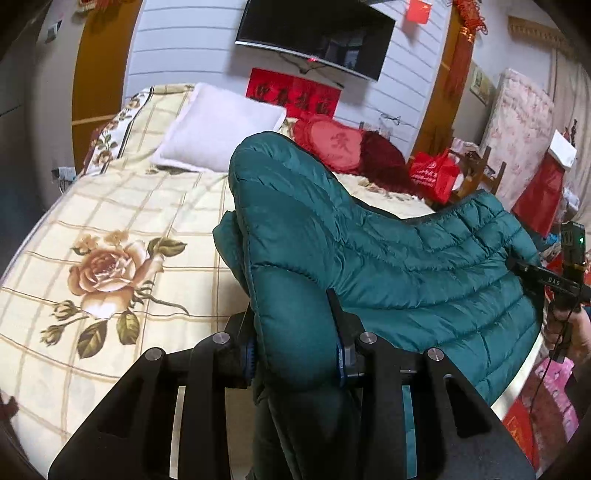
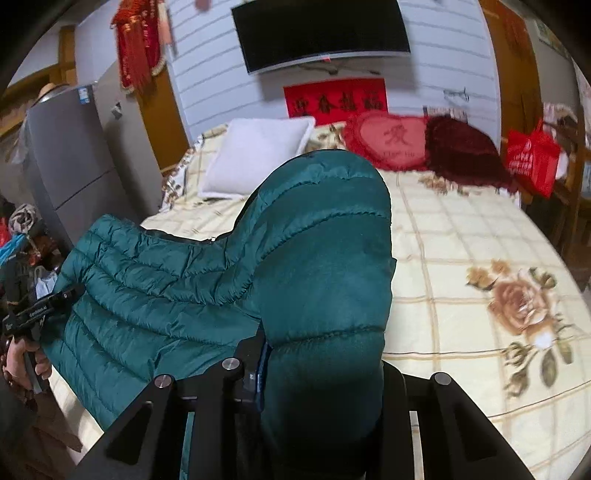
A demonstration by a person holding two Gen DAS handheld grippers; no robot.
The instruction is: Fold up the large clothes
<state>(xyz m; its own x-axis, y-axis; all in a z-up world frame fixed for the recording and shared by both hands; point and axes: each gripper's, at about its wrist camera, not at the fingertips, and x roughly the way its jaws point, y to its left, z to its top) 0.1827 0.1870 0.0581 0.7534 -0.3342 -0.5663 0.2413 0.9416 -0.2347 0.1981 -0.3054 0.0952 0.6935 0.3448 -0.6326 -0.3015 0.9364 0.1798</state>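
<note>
A dark green quilted puffer jacket (image 1: 406, 266) hangs lifted over a bed with a cream floral sheet (image 1: 110, 206), held up between both grippers. My left gripper (image 1: 295, 332) is shut on a thick padded fold at one end of the jacket. My right gripper (image 2: 325, 369) is shut on a padded fold at the other end of the jacket (image 2: 166, 280); its right finger is hidden by fabric. The right-hand tool, held by a hand, also shows at the left wrist view's right edge (image 1: 561, 280). The left-hand tool shows at the right wrist view's left edge (image 2: 37, 314).
A white pillow (image 1: 218, 129), a red heart cushion (image 1: 332, 144) and a dark red cushion (image 2: 461, 151) lie at the head of the bed. A TV (image 2: 321, 33) hangs on the wall. A grey fridge (image 2: 74, 155) stands on one side, a red bag (image 1: 432, 177) on the other.
</note>
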